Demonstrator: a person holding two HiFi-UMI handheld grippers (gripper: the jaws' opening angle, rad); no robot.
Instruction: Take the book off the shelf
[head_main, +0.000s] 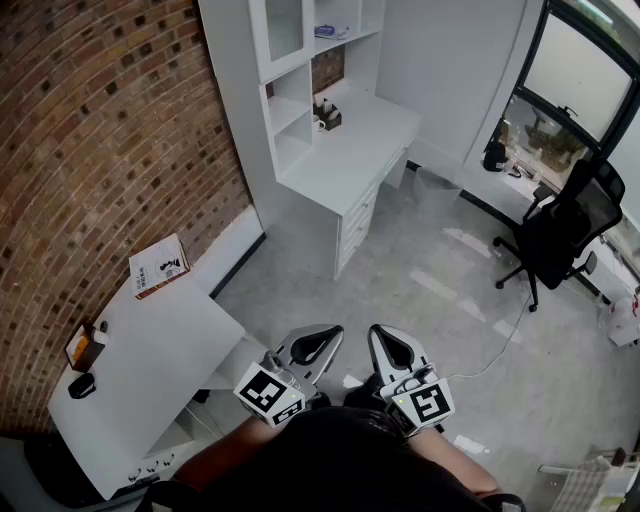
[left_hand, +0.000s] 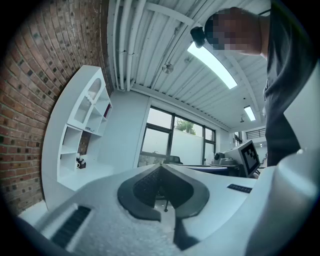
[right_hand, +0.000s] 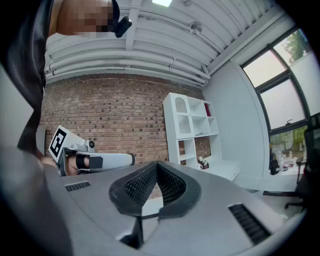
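Observation:
The white shelf unit (head_main: 290, 100) stands far ahead against the brick wall, joined to a white desk (head_main: 350, 150). A flat book-like item (head_main: 332, 32) lies on an upper shelf; its detail is too small to tell. The shelf unit also shows in the left gripper view (left_hand: 82, 125) and the right gripper view (right_hand: 192, 125). Both grippers are held close to the person's body, well away from the shelves. My left gripper (head_main: 312, 345) (left_hand: 162, 172) is shut and holds nothing. My right gripper (head_main: 393, 350) (right_hand: 157, 170) is shut and holds nothing too.
A low white table (head_main: 150, 370) stands at the left by the brick wall, with a book (head_main: 160, 266), an orange object (head_main: 85, 347) and a small black object (head_main: 82, 384) on it. A black office chair (head_main: 565, 225) stands at the right. Small items (head_main: 325, 115) sit on the desk.

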